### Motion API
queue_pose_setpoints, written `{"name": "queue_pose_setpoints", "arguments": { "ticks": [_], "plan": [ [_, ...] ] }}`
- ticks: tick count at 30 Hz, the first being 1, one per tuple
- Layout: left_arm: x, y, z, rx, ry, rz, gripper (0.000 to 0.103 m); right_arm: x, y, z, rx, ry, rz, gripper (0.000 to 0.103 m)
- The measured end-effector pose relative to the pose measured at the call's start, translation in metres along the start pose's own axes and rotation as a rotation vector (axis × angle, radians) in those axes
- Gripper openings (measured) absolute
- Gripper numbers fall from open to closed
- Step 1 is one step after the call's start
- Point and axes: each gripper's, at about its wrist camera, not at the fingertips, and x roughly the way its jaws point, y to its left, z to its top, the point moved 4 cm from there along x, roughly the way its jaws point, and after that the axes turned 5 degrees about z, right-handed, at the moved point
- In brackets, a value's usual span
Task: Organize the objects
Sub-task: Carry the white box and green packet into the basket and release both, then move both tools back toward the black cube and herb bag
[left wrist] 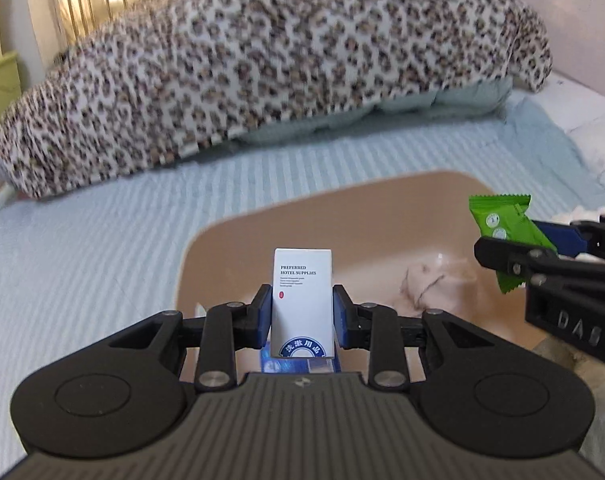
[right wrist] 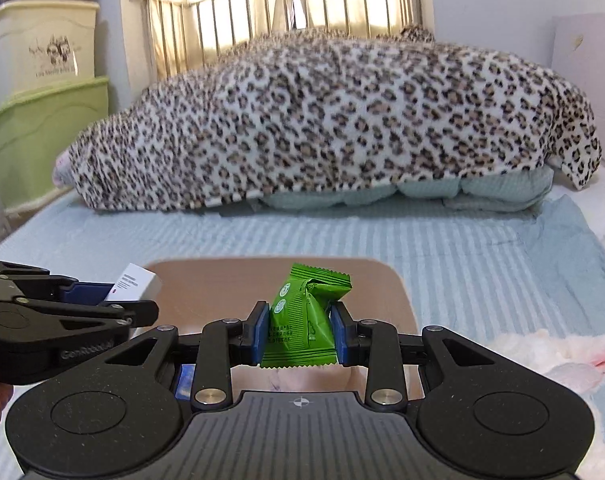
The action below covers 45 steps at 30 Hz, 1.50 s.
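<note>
My left gripper [left wrist: 302,316] is shut on a small white box [left wrist: 302,300] printed "Preferred Hotel Supplies" and holds it upright over the near edge of a tan plastic basin [left wrist: 342,216]. My right gripper [right wrist: 300,330] is shut on a green snack packet [right wrist: 304,320] and holds it over the same basin [right wrist: 386,288]. The right gripper with its packet [left wrist: 502,232] shows at the right of the left wrist view. The left gripper with the white box [right wrist: 136,282] shows at the left of the right wrist view. A pinkish cloth [left wrist: 426,280] and a blue packet [left wrist: 298,364] lie in the basin.
The basin sits on a light blue striped bed sheet [right wrist: 482,248]. A leopard-print blanket [right wrist: 322,120] covers pillows at the back. A white fluffy item [right wrist: 550,356] lies right of the basin. Green and cream storage bins [right wrist: 34,120] stand at the left.
</note>
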Motion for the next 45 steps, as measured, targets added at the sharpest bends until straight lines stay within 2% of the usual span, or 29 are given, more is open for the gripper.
{"name": "queue_pose_setpoints", "arguments": {
  "ticks": [5, 10, 11, 12, 13, 14, 22, 34, 45],
  "plan": [
    [0.025, -0.002, -0.014, -0.002, 0.092, 0.027, 0.033, 0.022, -0.002, -0.021, 0.009, 0.075, -0.017, 0.030],
    [0.024, 0.001, -0.022, -0.001, 0.121, 0.033, 0.036, 0.026, 0.000, -0.028, -0.033, 0.105, -0.041, 0.032],
    [0.021, 0.003, -0.022, -0.008, 0.122, 0.028, 0.046, 0.024, 0.000, -0.027, -0.033, 0.103, -0.037, 0.044],
    [0.015, 0.004, -0.021, -0.014, 0.117, 0.025, 0.055, 0.022, 0.000, -0.026, -0.033, 0.098, -0.030, 0.044],
    [0.009, 0.006, -0.020, -0.018, 0.100, 0.023, 0.072, 0.019, 0.002, -0.025, -0.034, 0.098, -0.033, 0.049],
    [0.002, 0.007, -0.019, -0.022, 0.076, 0.020, 0.077, 0.015, 0.002, -0.024, -0.035, 0.096, -0.039, 0.056],
    [-0.036, 0.027, -0.027, -0.022, 0.029, 0.016, 0.085, -0.027, 0.014, -0.022, -0.071, 0.041, -0.059, 0.101],
    [-0.065, 0.034, -0.086, -0.017, 0.062, -0.009, 0.085, -0.067, 0.029, -0.057, -0.065, 0.077, -0.067, 0.103],
    [-0.059, 0.034, -0.147, 0.002, 0.142, -0.020, 0.086, -0.070, 0.038, -0.116, 0.015, 0.179, -0.034, 0.103]
  ]
}}
